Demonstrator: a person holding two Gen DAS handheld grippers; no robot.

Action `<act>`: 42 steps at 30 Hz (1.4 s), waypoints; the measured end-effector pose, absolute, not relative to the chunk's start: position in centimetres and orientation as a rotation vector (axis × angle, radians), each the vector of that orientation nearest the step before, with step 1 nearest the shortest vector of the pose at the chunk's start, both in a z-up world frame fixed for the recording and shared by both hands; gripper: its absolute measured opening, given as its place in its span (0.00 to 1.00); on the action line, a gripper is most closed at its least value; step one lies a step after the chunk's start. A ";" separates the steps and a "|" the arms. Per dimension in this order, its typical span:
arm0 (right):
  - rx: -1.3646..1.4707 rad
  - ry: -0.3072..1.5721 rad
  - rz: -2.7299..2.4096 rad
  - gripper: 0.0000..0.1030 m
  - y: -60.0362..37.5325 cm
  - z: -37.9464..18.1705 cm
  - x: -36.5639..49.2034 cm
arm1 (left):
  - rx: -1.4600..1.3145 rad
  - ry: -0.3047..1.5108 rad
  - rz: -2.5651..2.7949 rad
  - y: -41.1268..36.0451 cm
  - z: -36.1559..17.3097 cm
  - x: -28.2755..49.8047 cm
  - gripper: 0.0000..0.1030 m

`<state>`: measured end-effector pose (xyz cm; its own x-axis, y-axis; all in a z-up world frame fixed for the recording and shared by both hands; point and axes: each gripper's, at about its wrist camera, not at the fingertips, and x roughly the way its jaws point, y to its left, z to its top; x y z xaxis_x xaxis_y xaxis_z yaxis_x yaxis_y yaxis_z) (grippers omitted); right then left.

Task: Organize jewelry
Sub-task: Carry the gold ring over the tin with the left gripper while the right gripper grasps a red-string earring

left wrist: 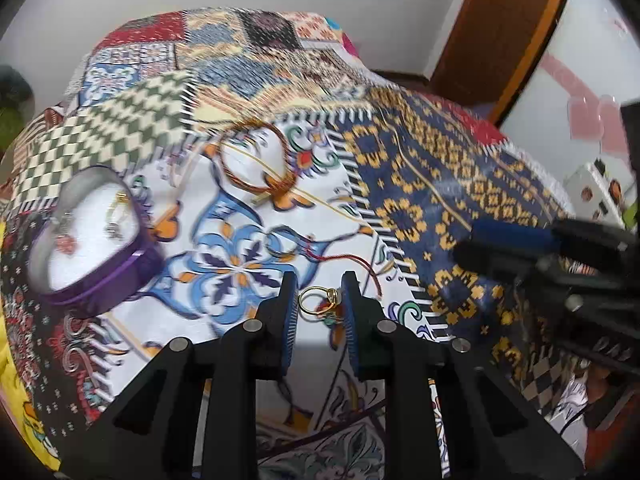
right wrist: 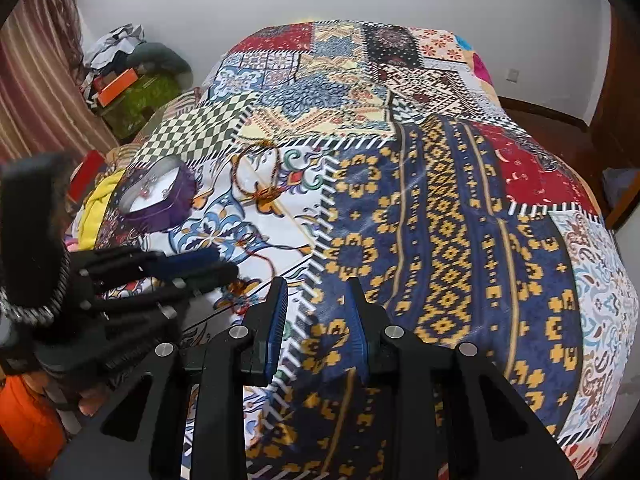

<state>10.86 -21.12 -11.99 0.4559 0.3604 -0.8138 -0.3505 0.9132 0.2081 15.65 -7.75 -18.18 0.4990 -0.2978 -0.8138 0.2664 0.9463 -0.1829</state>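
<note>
A gold ring (left wrist: 320,300) lies on the patterned bedspread between the two fingers of my left gripper (left wrist: 319,300), which is open around it; whether the pads touch it I cannot tell. A purple heart-shaped jewelry box (left wrist: 96,236) with a white lining stands open to the left and holds small pieces; it also shows in the right wrist view (right wrist: 156,196). A brown bead bracelet (left wrist: 256,156) lies beyond on the cloth, with a red cord (left wrist: 352,262) nearer. My right gripper (right wrist: 316,300) is open and empty over the blue and yellow patch.
The patchwork bedspread (right wrist: 440,200) covers the whole bed. A pile of clothes and boxes (right wrist: 128,76) sits by the striped curtain at the far left. A wooden door frame (left wrist: 500,32) stands at the right.
</note>
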 end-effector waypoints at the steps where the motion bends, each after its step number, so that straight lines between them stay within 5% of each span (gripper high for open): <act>1: 0.011 1.011 0.443 0.26 -20.9 -12.0 10.8 | -0.044 0.980 -0.335 -7.3 -17.8 15.4 0.20; 9: -0.030 1.063 0.507 0.35 -17.5 -13.6 10.6 | -0.066 0.936 -0.269 -3.9 -16.3 14.0 0.20; 24: -0.051 1.061 0.535 0.36 -15.7 -15.8 10.6 | -0.104 0.936 -0.242 -1.8 -17.1 12.8 0.20; 30: -0.036 1.053 0.520 0.19 -15.6 -15.8 10.9 | -0.107 0.935 -0.238 -1.8 -16.9 12.5 0.20; 36: -0.017 1.053 0.536 0.14 -15.7 -15.7 10.9 | -0.110 0.919 -0.235 -1.8 -16.2 12.0 0.20; 37: -0.016 1.054 0.537 0.07 -15.7 -15.6 10.9 | -0.110 0.915 -0.235 -1.7 -16.0 11.9 0.20; 42: 0.007 1.042 0.544 0.07 -15.9 -14.8 10.8 | -0.114 0.896 -0.237 -1.5 -15.3 11.4 0.20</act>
